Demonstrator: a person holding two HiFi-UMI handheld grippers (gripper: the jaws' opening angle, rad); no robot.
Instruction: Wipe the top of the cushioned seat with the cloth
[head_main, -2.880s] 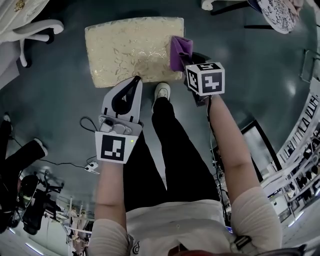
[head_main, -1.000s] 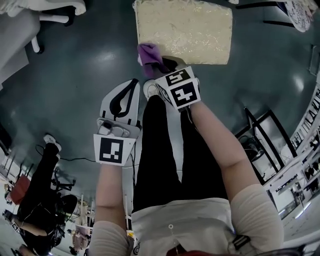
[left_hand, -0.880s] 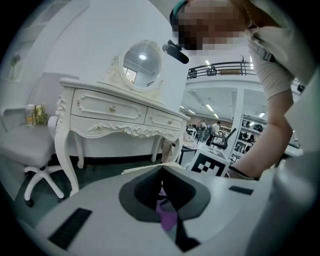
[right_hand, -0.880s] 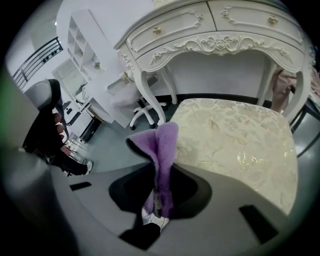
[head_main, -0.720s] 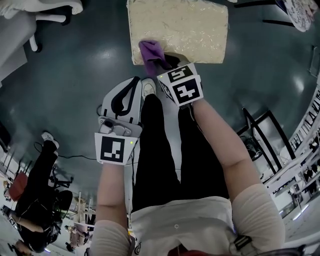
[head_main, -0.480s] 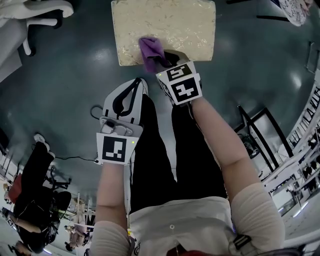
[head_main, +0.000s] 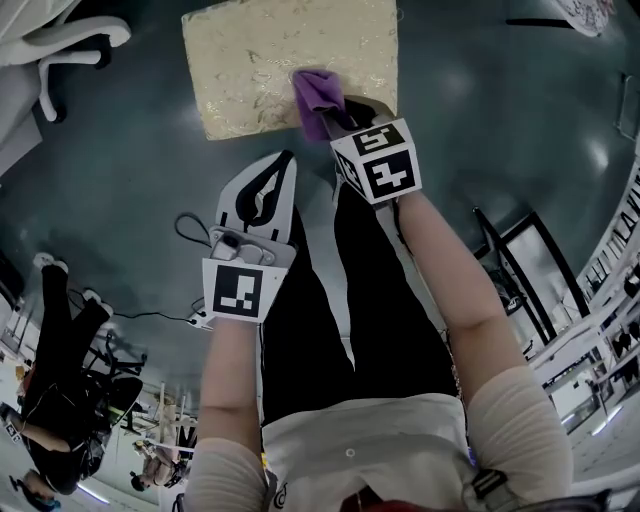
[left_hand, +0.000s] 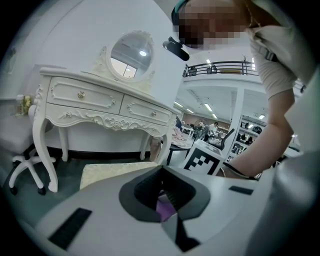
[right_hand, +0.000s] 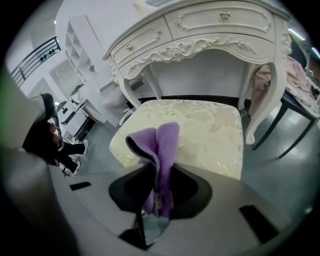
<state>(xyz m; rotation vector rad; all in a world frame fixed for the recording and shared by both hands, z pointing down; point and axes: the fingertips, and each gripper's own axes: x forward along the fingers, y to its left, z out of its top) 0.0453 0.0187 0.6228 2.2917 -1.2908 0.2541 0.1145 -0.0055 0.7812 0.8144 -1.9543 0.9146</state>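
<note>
Cloth (head_main: 318, 95) pinched in right gripper (head_main: 340, 112), over lower-right part of cushioned seat (head_main: 250, 60), top of frame. Left gripper (head_main: 280, 168) closed, empty, below seat over floor. White dressing table (right_hand: 200, 30) behind seat; cable (head_main: 188, 232) left.

The head view looks steeply down from above onto the cushioned seat (head_main: 290, 60) on the floor. The right gripper view sits low and close, facing across the seat toward the white dressing table (right_hand: 200, 35). The left gripper view, farther back and low, shares both.
</note>
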